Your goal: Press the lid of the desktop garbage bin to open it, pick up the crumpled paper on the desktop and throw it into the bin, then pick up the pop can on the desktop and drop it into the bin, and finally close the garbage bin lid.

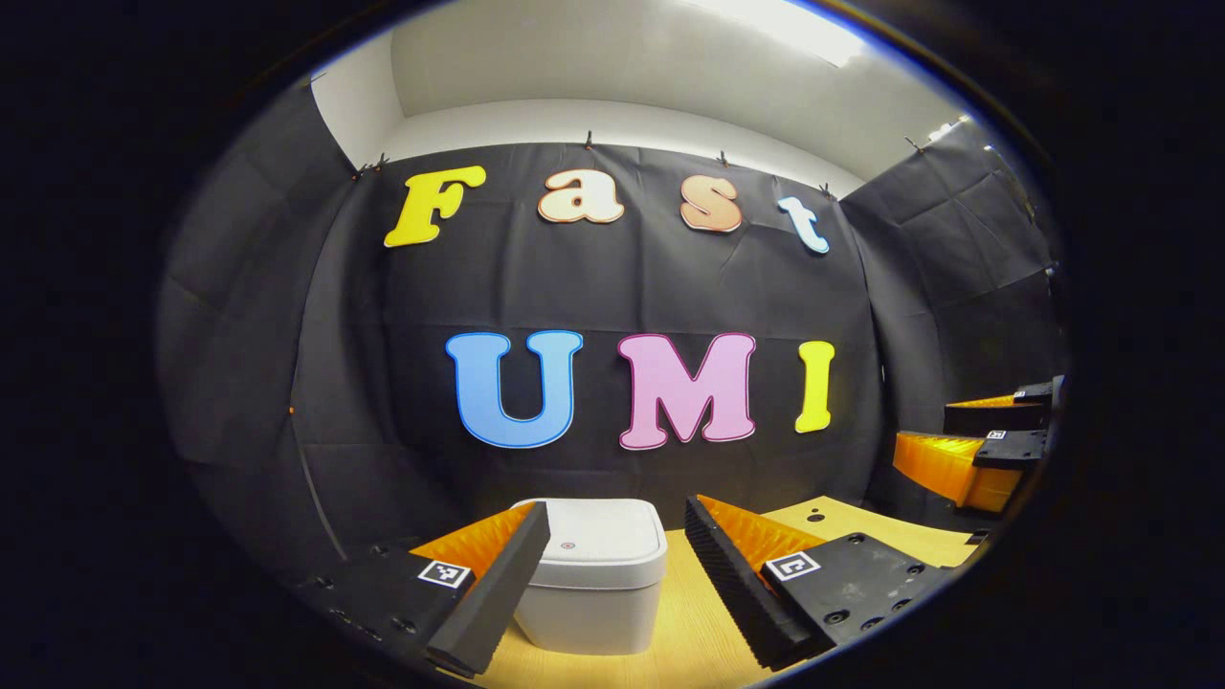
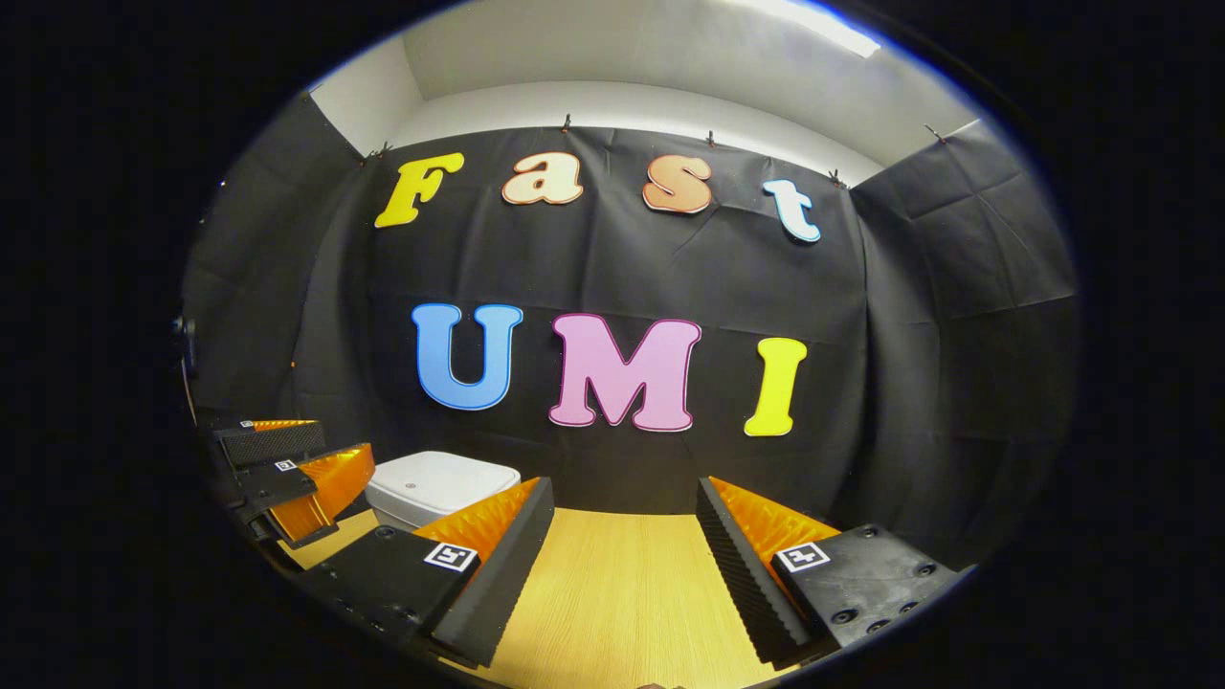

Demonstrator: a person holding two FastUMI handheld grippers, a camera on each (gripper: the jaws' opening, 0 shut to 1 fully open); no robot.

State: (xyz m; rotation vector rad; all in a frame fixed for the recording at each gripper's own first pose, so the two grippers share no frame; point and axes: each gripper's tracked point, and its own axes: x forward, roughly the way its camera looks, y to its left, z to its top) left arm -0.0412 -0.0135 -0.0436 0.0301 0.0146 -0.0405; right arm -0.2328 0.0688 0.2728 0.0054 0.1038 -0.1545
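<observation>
Left gripper view: left claw (image 1: 612,584) at bottom centre, released, jaws spread wide, nothing between them but the bin seen past them. White garbage bin (image 1: 595,574) bottom centre of frame, standing upright on the wooden tabletop (image 1: 689,632), framed between the two fingers, apart from both as far as can be told. Lid (image 1: 598,541) closed, flat on top, small round mark near its middle. Left finger (image 1: 493,593) overlapping the bin's left edge in the frame; touching or not, cannot tell. Right claw (image 1: 976,435) at the right edge, mid height, well apart from the bin, jaws apart, released, holding nothing.

Right gripper view: right claw (image 2: 622,565) at bottom centre, released, jaws wide, bare wooden tabletop (image 2: 622,593) between the fingers. Garbage bin (image 2: 440,488) lower left of frame, lid (image 2: 445,477) closed, partly hidden behind the right claw's left finger (image 2: 498,565). Left claw (image 2: 292,469) at the left edge, lower part of frame, just left of the bin, jaws apart, nothing gripped; contact with the bin cannot be told. Black cloth wall (image 2: 622,268) behind everything, pale ceiling (image 2: 651,48) at top of frame.

Crumpled paper and pop can: position cannot be told from these frames.
</observation>
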